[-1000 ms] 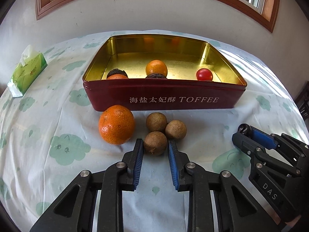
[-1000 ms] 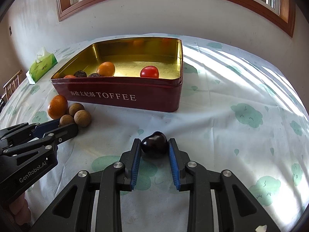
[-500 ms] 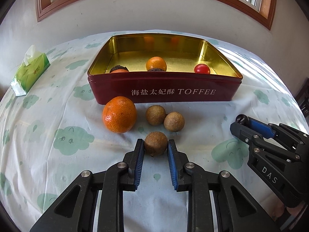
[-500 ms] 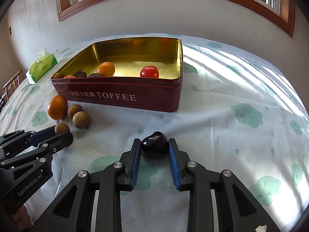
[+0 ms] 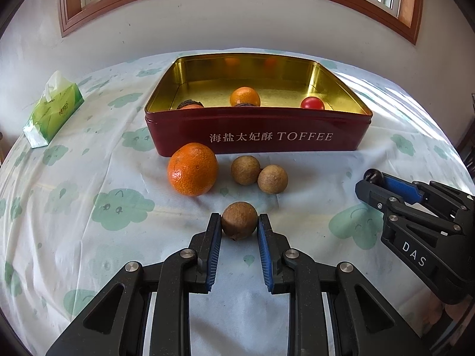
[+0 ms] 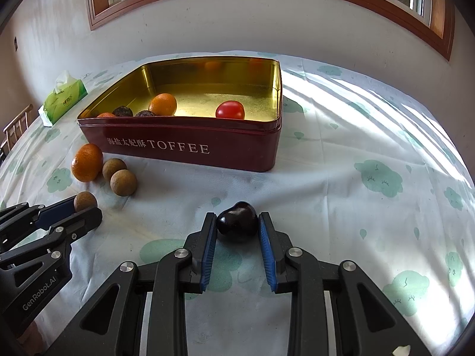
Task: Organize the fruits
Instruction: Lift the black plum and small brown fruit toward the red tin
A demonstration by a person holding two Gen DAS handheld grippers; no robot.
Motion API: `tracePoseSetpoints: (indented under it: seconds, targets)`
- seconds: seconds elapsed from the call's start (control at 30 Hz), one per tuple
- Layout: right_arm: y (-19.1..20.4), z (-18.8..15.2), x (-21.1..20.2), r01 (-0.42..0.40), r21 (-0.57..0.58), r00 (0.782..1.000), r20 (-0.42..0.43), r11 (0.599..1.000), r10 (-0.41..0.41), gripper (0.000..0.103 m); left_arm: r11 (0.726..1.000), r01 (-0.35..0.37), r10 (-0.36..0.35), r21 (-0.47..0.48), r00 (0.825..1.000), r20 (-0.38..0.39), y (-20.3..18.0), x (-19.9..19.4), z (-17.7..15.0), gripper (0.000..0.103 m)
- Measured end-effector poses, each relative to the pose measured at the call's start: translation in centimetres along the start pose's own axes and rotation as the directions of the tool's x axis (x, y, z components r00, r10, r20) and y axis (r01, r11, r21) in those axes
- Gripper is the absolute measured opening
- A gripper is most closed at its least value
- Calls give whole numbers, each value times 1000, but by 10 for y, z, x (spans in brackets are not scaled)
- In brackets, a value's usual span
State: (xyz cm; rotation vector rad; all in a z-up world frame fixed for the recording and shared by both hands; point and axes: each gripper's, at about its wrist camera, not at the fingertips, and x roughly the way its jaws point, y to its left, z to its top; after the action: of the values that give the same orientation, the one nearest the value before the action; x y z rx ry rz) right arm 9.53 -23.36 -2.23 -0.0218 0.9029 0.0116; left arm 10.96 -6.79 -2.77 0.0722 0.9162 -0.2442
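While left gripper point(image 5: 239, 222) pinches brown fruit point(image 5: 239, 220), right gripper point(image 6: 237, 222) clasps dark plum point(image 6: 237, 222).

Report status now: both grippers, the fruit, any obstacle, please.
Left gripper shut on brown fruit. Right gripper shut on dark fruit. Toffee tin ahead, path clear.

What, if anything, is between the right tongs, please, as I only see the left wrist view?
Observer: A glossy dark purple plum-like fruit sits between the right tongs, both blue pads touching it.
Operator: Thank you; is it lifted?
Observer: It seems to rest on the white cloud-print tablecloth, its shadow directly beneath.
Operator: My left tongs grip a brown round fruit; what hides behind the red toffee tin's front wall?
Observer: Two dark round fruits beside the small orange.
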Motion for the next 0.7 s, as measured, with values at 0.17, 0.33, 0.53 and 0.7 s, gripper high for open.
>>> tracePoseSetpoints:
  seconds: [0.17,0.33,0.53,0.7]
  targets:
    - [0,0,0,-1,1,1000,0,1000,1,27,1000,-2,2,8,1000,16,0,-5,-1,25]
    - [0,0,0,-2,3,1000,1,1000,2,27,1000,2,-2,5,1000,24,1,-8,-1,25]
    - [-3,0,-1,-12,14,1000,6,1000,12,26,1000,17,-17,-2,999,32,3,-13,-2,25]
    - [-3,0,-4,-9,16,1000,18,1000,8,26,1000,24,-23,-14,999,36,5,-15,-1,25]
